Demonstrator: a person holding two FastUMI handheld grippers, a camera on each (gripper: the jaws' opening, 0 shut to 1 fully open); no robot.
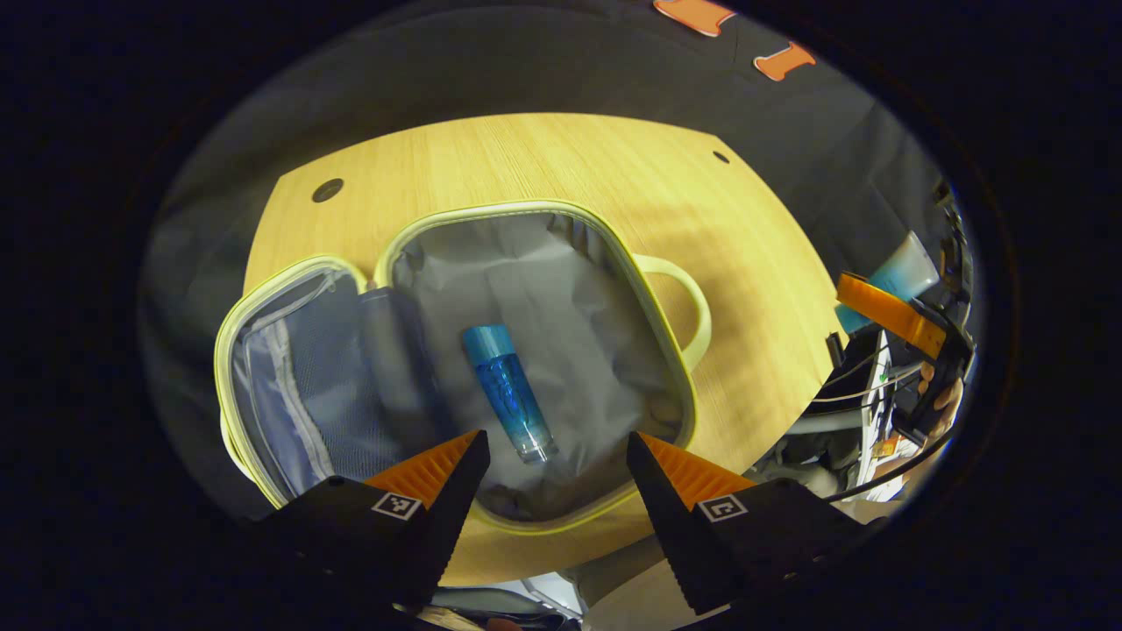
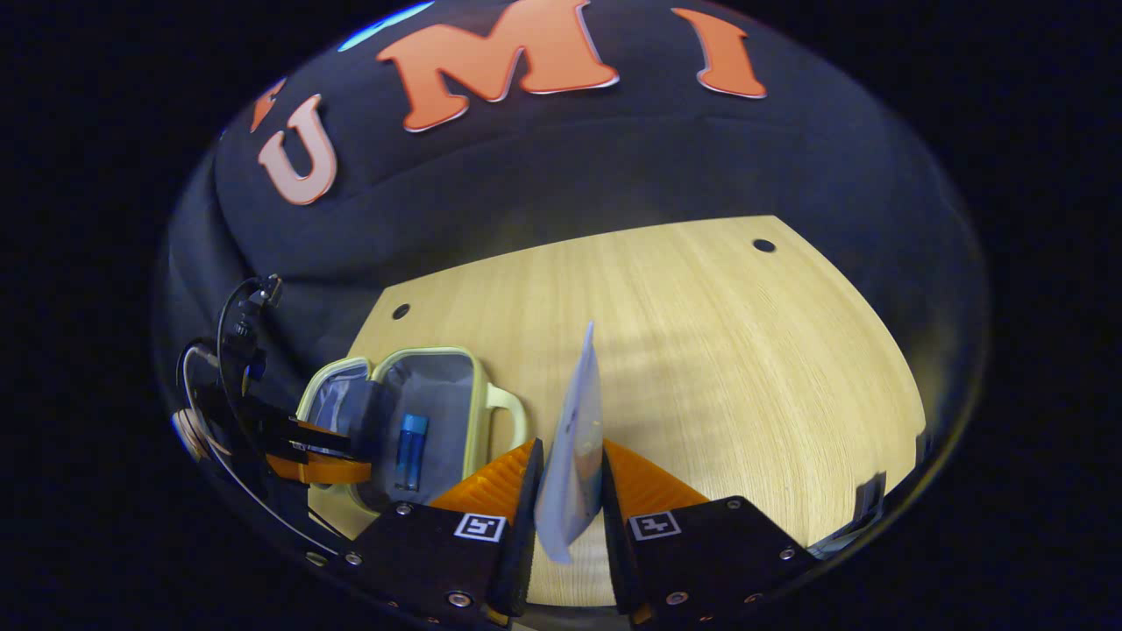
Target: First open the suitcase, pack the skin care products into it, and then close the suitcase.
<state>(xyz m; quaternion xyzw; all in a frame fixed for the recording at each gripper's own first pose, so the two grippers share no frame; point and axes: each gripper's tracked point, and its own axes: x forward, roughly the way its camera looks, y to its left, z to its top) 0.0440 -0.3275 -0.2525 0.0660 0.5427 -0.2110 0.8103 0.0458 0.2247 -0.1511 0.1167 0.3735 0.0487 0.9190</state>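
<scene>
suitcase [image 1: 614,254]: open on the wooden table [image 1: 543,158], lid flopped to one side, handle on the other
blue bottle [image 1: 508,390]: lying on the suitcase's grey lining
left gripper [image 1: 557,456]: jaws wide, empty, poised over the suitcase's near rim
right gripper [image 2: 570,491]: clamped on a pale tube [image 2: 574,438], held upright beside the suitcase handle
tube label: unreadable

Open pale-yellow suitcase [image 1: 653,307] on the table — blue bottle [image 1: 508,392] flat inside, pale tube [image 2: 574,456] upright
</scene>
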